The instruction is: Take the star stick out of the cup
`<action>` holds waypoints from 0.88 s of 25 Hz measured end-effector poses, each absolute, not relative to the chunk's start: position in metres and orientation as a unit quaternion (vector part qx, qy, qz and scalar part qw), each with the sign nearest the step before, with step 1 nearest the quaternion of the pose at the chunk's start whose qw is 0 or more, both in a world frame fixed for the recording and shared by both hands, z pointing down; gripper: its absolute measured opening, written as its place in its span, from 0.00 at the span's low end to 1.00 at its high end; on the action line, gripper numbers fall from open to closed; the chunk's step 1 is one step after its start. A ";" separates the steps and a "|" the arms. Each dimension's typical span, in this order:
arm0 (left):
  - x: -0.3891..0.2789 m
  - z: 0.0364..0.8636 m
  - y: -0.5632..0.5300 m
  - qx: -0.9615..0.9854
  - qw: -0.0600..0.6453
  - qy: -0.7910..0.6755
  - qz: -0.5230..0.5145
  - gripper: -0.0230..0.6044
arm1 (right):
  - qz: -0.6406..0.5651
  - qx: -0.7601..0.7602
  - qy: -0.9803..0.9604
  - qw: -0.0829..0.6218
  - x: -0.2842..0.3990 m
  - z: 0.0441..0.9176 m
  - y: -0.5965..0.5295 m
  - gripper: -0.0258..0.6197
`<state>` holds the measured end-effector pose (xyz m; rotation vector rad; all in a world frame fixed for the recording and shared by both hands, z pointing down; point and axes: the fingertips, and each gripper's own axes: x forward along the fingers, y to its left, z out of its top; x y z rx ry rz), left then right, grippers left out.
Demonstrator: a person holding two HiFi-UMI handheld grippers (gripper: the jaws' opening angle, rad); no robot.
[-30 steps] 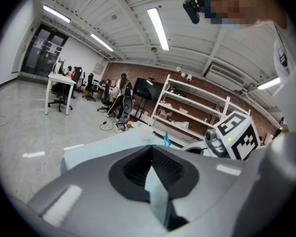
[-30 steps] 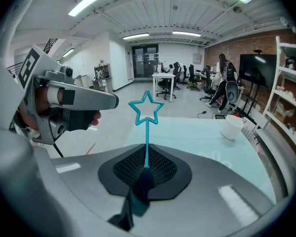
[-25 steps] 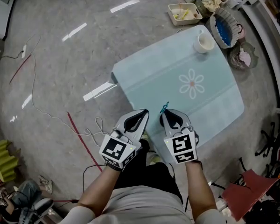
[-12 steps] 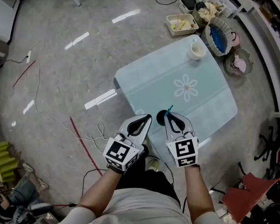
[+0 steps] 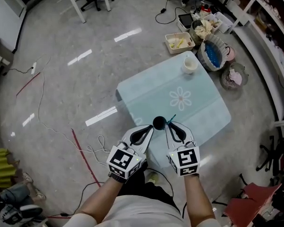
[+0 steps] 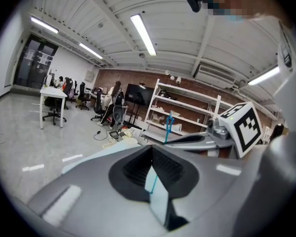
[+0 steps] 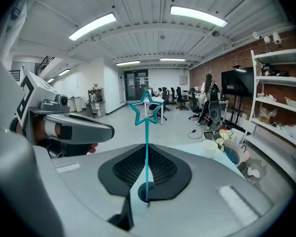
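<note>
As the right gripper (image 5: 172, 126) is clamping its fingers (image 7: 165, 169) on the star stick (image 7: 147, 147) at the desk (image 5: 151, 91) edge, the closed left gripper (image 5: 148, 128) is hovering alongside, cup (image 5: 190, 65) well apart.

Left gripper (image 5: 148, 127) and right gripper (image 5: 170, 125) side by side, jaws together

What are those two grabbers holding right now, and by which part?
The right gripper pinches the star stick by the lower end of its thin stem. The left gripper has its jaws together, with nothing recognisable between them.
</note>
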<state>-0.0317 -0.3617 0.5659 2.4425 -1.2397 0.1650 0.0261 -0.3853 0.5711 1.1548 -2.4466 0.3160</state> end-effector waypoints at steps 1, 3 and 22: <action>-0.030 0.560 -0.358 0.873 0.196 -0.444 0.059 0.05 | 0.112 0.416 -0.879 0.204 0.028 0.564 -0.381 0.08; -0.026 0.548 -0.351 0.872 0.192 -0.446 0.059 0.05 | 0.109 0.418 -0.880 0.197 0.032 0.550 -0.374 0.08; 0.008 0.434 -0.293 0.877 0.128 -0.462 0.027 0.05 | 0.033 0.433 -0.893 0.121 0.071 0.412 -0.313 0.08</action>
